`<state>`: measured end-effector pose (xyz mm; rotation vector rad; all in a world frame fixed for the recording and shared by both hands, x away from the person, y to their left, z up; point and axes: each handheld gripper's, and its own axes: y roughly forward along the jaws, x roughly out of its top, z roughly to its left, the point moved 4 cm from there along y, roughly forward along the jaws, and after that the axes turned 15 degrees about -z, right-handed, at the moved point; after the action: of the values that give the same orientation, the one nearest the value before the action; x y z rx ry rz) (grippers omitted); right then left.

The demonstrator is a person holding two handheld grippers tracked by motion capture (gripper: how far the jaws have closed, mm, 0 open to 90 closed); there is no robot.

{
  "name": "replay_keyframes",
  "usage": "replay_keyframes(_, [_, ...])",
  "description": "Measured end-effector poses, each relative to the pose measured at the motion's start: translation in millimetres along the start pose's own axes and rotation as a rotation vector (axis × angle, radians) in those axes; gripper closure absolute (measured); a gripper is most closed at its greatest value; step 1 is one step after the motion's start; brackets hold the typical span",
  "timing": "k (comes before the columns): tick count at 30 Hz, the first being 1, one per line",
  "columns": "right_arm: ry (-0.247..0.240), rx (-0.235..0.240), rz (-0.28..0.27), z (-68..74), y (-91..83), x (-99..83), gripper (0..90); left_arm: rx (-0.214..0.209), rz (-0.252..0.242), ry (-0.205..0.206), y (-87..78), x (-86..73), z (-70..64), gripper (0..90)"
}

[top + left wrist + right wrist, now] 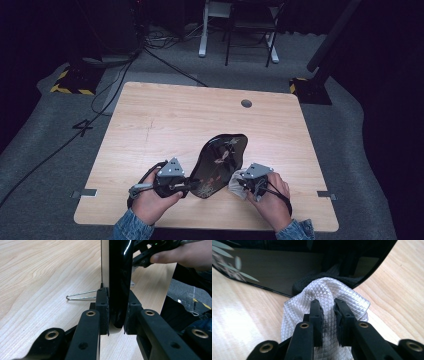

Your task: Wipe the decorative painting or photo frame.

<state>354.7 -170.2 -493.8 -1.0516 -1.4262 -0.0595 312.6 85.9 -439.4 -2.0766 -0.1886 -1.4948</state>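
A glossy black tray point(220, 157) with a leaf pattern lies across the middle of the wooden table point(165, 115). My left gripper point(187, 186) is shut on the tray's near left rim; in the left gripper view the tray's edge point(117, 277) stands clamped between the two black jaws of the left gripper point(117, 312). My right gripper point(243, 184) is shut on a white quilted cloth point(235, 183) at the tray's right edge. In the right gripper view the cloth point(324, 290) bunches between the jaws of the right gripper point(327, 308) and touches the shiny tray point(287, 267).
A small round cable hole point(246, 103) sits near the table's far edge. A bent wire clip point(80, 296) lies on the wood beyond the left jaw. Chair and stand legs point(240, 35) and cables point(115, 75) are on the grey floor behind the table.
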Motion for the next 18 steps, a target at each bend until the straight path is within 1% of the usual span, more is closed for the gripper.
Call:
replay_keyframes(3, [-0.009, 0.026, -0.027, 7.4, -9.8, 12.8, 78.0, 0.002, 0.000, 0.000, 0.1, 0.1, 0.0, 78.1])
replay_keyframes(6, [-0.039, 0.050, -0.063, 20.6, -16.4, 25.4, 78.0, 0.002, 0.000, 0.003, 0.1, 0.2, 0.1, 78.1])
replay_keyframes(8, [-0.055, 0.072, -0.077, 30.2, -17.3, 30.7, 77.9, 0.002, 0.000, 0.006, 0.1, 0.3, 0.0, 78.1])
replay_keyframes(10, [-0.078, 0.108, -0.083, 43.8, -15.6, 35.5, 77.9, 0.002, 0.000, 0.006, 0.1, 0.3, 0.0, 78.1])
replay_keyframes(12, [-0.092, 0.137, -0.086, 53.2, -12.6, 37.6, 77.9, 0.002, 0.001, 0.005, 0.1, 0.3, 0.0, 78.1])
replay_keyframes(15, [-0.107, 0.162, -0.086, 63.7, -6.5, 38.1, 77.8, 0.002, 0.001, 0.002, 0.1, 0.3, 0.0, 78.1])
replay_keyframes(17, [-0.109, 0.174, -0.079, 67.7, -2.0, 36.3, 77.7, 0.001, 0.002, 0.005, 0.1, 0.4, 0.0, 78.1])
replay_keyframes(18, [-0.111, 0.173, -0.078, 68.6, 0.4, 35.1, 77.5, 0.001, 0.002, 0.005, 0.1, 0.4, 0.0, 78.1])
